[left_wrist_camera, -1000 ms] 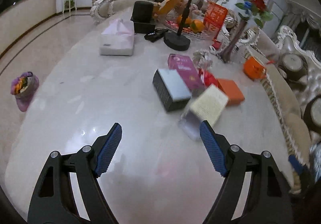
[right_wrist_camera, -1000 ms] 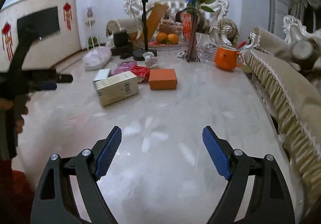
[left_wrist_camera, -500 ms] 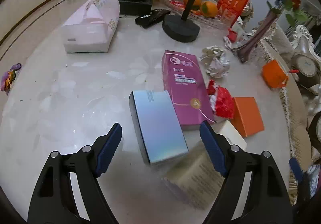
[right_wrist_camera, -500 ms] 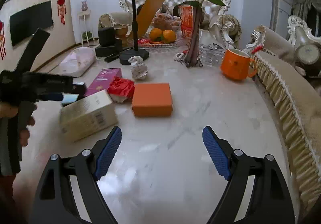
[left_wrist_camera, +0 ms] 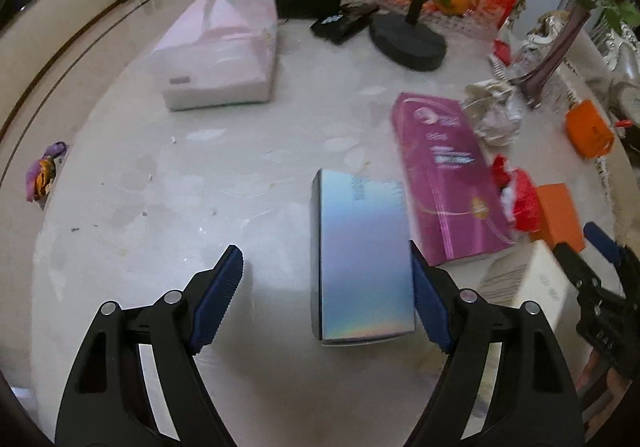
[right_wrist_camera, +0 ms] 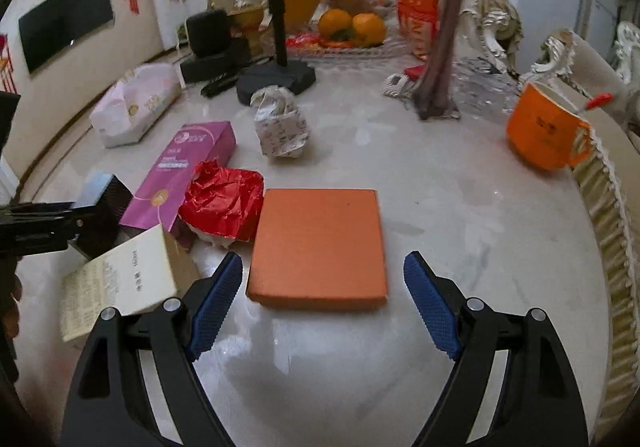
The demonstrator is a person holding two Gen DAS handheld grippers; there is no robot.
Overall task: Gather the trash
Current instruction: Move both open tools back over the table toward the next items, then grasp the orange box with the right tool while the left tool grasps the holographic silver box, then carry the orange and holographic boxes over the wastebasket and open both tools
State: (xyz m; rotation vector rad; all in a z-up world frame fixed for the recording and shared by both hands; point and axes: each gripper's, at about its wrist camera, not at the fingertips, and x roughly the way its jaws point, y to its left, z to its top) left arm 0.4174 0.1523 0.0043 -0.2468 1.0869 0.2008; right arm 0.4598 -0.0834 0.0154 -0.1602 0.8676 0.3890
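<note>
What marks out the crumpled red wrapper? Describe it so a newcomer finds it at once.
On the pale marble table, find the cluster of boxes in front of the right gripper. The crumpled red wrapper lies between the long pink box and the flat orange box. It alone is shiny, wrinkled foil, not a box.

The marble table [left_wrist_camera: 168,199] lies bare to the left of the iridescent box [left_wrist_camera: 362,259], so a gripper can pass freely there up to the pink tissue pack [left_wrist_camera: 224,47]. To the right the way is crowded: the magenta box [left_wrist_camera: 448,175] lies just beside the iridescent one, with red foil [right_wrist_camera: 224,203], a cream box [right_wrist_camera: 120,279] and the orange box [right_wrist_camera: 320,243] packed close. Right of the orange box the tabletop is open as far as the orange mug [right_wrist_camera: 548,131]. Farther back, a crumpled wrapper [right_wrist_camera: 280,127], a black stand base [right_wrist_camera: 276,81] and a vase [right_wrist_camera: 438,47] block the middle.
</note>
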